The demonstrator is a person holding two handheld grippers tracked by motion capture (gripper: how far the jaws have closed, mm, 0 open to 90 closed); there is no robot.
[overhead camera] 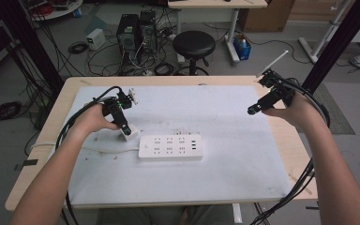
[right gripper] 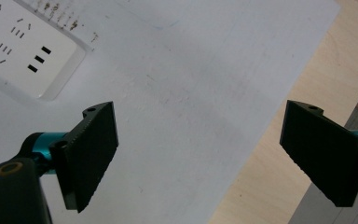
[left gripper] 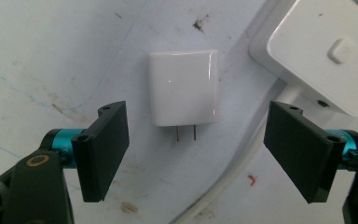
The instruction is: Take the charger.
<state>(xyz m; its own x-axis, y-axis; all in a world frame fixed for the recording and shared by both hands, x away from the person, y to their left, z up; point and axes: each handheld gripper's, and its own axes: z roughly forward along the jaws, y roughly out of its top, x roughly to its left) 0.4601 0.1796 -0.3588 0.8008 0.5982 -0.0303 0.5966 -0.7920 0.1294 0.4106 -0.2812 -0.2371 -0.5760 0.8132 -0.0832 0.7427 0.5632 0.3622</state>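
Observation:
A small white plug adapter (left gripper: 184, 87) lies flat on the white mat, its two metal prongs pointing toward my left gripper (left gripper: 196, 154). That gripper is open, its jaws wide apart just short of the adapter and touching nothing. In the high view the left gripper (overhead camera: 125, 128) hovers over the adapter (overhead camera: 130, 134), just left of a white power strip (overhead camera: 170, 146). The strip's end with a button (left gripper: 340, 50) shows at the upper right of the left gripper view. My right gripper (overhead camera: 253, 110) is held open above the mat's right side, with nothing between its jaws (right gripper: 200, 154).
The white mat (overhead camera: 225, 122) covers most of a wooden table (overhead camera: 290, 140). The strip's white cord (left gripper: 228, 179) runs under my left gripper toward the table's left. The strip's socket end (right gripper: 23, 51) shows upper left in the right gripper view. A black stool (overhead camera: 194, 44) stands beyond the table.

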